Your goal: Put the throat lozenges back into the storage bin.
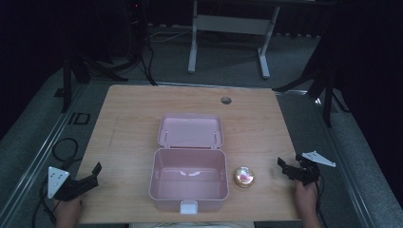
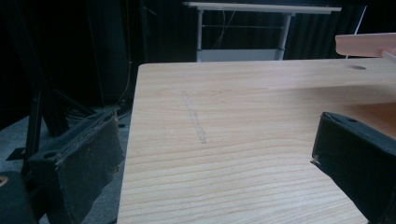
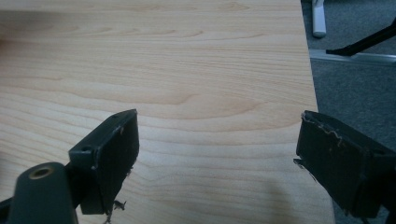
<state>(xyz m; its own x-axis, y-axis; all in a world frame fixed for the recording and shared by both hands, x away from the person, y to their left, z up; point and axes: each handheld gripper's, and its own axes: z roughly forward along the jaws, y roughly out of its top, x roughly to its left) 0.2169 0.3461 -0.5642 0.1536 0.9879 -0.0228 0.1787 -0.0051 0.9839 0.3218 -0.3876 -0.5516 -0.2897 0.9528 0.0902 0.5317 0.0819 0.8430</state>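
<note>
Because the small round jar [image 1: 244, 176] just right of the open pink box [image 1: 189, 180] looked light, rigid and smooth, a grip across its sides was judged best. The right gripper [image 1: 291, 170] beyond it and the left gripper [image 1: 93, 175] were seen spread, empty.

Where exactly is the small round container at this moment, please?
In the high view, the small round container sits on the table, just right of the open pink box.

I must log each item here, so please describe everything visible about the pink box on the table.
The pink box looks like smooth plastic, rectangular with rounded corners. It stands open near the table's front edge, its lid swung back flat behind it on the hinges. The inside looks empty. A white latch sits at its front wall. A small round gold-rimmed object lies just right of it; neither gripper touches it.
</note>
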